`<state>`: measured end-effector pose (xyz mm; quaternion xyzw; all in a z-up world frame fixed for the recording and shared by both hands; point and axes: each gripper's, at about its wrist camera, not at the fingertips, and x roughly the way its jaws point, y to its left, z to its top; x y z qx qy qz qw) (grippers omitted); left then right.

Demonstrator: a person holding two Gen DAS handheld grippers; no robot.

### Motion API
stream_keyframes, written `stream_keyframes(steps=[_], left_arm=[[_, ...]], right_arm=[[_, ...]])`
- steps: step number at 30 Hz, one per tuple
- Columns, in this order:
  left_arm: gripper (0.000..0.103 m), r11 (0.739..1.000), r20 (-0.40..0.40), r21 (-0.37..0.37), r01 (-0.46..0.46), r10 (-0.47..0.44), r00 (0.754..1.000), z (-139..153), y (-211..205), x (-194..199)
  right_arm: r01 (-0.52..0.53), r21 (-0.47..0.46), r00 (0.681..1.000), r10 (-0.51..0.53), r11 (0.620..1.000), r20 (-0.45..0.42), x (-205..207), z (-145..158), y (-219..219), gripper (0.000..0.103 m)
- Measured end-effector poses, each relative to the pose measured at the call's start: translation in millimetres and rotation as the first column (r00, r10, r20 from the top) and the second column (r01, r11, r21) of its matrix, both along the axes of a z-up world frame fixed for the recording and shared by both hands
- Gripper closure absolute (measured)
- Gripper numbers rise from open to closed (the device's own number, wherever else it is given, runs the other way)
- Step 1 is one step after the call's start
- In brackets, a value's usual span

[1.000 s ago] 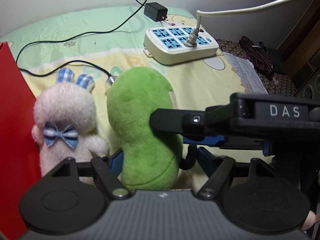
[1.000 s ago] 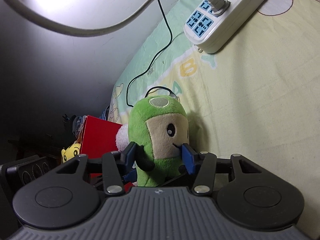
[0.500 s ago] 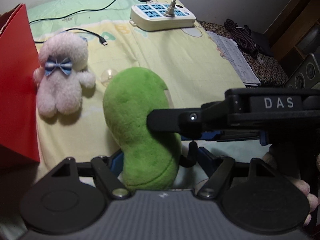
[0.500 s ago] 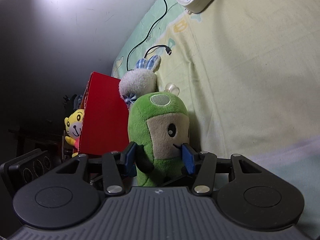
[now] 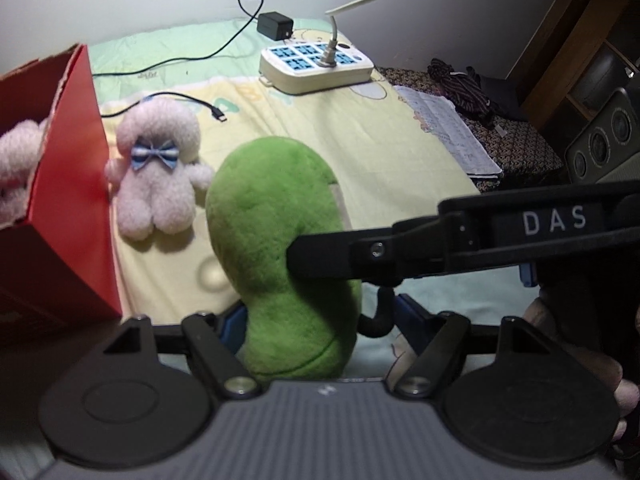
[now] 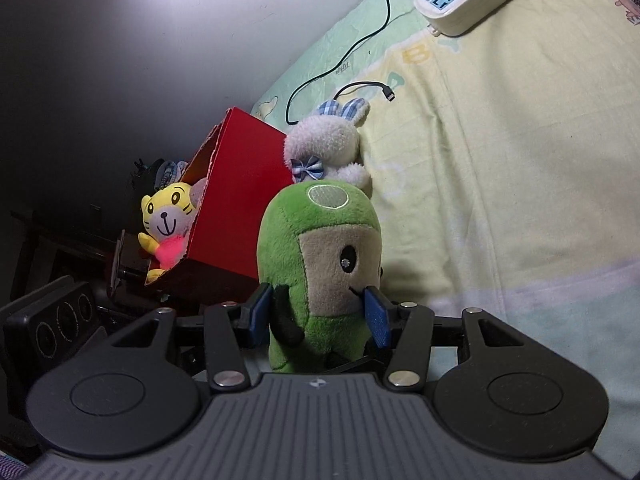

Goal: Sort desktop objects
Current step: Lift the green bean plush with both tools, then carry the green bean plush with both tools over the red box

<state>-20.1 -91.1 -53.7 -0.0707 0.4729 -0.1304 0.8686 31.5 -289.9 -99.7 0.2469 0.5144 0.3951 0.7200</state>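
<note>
A green plush toy (image 5: 280,240) hangs above the yellow-green bedsheet, held from two sides. My left gripper (image 5: 322,322) is shut on its lower body from behind, one blue pad on the fur, the other against its black arm. My right gripper (image 6: 318,314) is shut on the green plush toy (image 6: 320,248) at face height, blue pads pressing both cheeks; its finger (image 5: 332,256) crosses in from the right. A white bunny plush (image 5: 158,176) with a blue bow lies beside an open red box (image 5: 68,184). In that red box (image 6: 240,184) sits a yellow tiger plush (image 6: 168,220).
A white power strip (image 5: 316,64) with a plugged cord, a black charger (image 5: 274,26) and a loose cable end (image 5: 218,114) lie at the sheet's far end. Papers (image 5: 452,136) and a dark speaker (image 5: 604,140) are at the right. A hand (image 5: 600,380) shows at the lower right.
Both grippers drew back from the power strip and rose a little, carrying the green toy. The red box's open top and the toys inside came into view; the bunny now lies farther ahead.
</note>
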Motion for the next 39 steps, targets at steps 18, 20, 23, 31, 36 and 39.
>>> stream_keyframes(steps=[18, 20, 23, 31, 36, 39], left_arm=[[0.027, 0.999, 0.198, -0.029, 0.022, -0.016, 0.980, 63, 85, -29], [0.027, 0.999, 0.223, -0.033, 0.017, -0.010, 0.975, 70, 95, -32], [0.027, 0.999, 0.261, -0.035, 0.003, 0.006, 0.965, 80, 110, -36], [0.025, 0.996, 0.315, -0.046, -0.070, 0.081, 0.946, 95, 158, -40], [0.025, 0.992, 0.316, -0.041, -0.116, 0.123, 0.941, 94, 188, -38], [0.025, 0.989, 0.309, -0.034, -0.143, 0.146, 0.940, 91, 204, -38]], right_arm=[[0.069, 0.016, 0.979, -0.071, 0.997, 0.189, -44, 59, 72, 0.047], [0.068, 0.021, 0.975, -0.071, 0.997, 0.212, -46, 66, 81, 0.047], [0.060, 0.031, 0.967, -0.066, 0.998, 0.247, -46, 78, 96, 0.047], [0.014, 0.047, 0.948, -0.028, 0.999, 0.318, -38, 97, 146, 0.046], [-0.024, 0.052, 0.947, 0.007, 0.998, 0.321, -30, 96, 179, 0.046], [-0.051, 0.053, 0.947, 0.032, 0.997, 0.319, -26, 92, 197, 0.046]])
